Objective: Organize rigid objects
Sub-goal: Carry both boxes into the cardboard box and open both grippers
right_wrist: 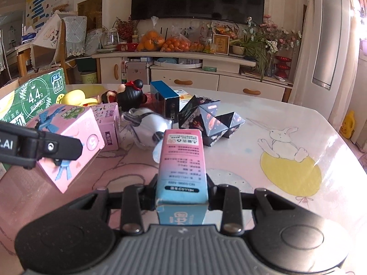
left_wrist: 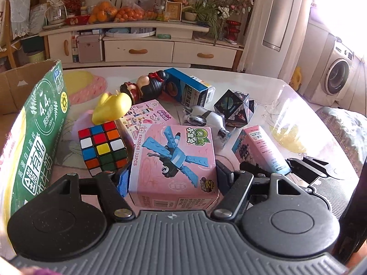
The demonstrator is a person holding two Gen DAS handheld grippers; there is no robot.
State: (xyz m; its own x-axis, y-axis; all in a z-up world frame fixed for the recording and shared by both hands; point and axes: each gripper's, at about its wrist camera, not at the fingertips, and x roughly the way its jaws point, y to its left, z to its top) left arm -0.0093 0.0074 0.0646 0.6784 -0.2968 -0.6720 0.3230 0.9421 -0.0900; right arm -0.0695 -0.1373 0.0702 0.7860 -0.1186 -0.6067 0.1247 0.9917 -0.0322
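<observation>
left wrist view first: left gripper (left_wrist: 172, 178) has its two black fingers clenched on both sides of the pink cardboard box with a blue brick dragonfly printed on it (left_wrist: 176, 160), and the box sits between them, near the camera. just left of this box is the multicoloured puzzle cube (left_wrist: 103, 147), and behind the cube lies the yellow plastic duck toy (left_wrist: 112, 107). second pink carton with small pictures (left_wrist: 146, 114) lies behind the dragonfly box and touches it. further back are the black-haired doll figure (left_wrist: 151, 84) and the dark blue rectangular carton (left_wrist: 188, 87), side by side. black folding star-shaped cube with space pictures (left_wrist: 236, 107) stands to the right, and the white plastic figure in clear wrap (left_wrist: 206, 116) lies between it and the pink boxes. tall green milk carton box (left_wrist: 34, 137) fills the left edge. at the right, the pink and light blue narrow carton (left_wrist: 261, 151) is seen with black parts of the other gripper near it. everything rests on the glossy table with a pastel rabbit drawing (left_wrist: 298, 105). right wrist view: right gripper (right_wrist: 182, 192) grasps the pink and light blue narrow carton (right_wrist: 182, 160) at its near end, and the carton points away from the camera, above the table (right_wrist: 252, 160). at the left, the dragonfly box (right_wrist: 68, 142) is tilted and lifted off the table, held by a black finger (right_wrist: 52, 147) of the left gripper. the star-shaped cube (right_wrist: 206, 119) stands behind the carton.
</observation>
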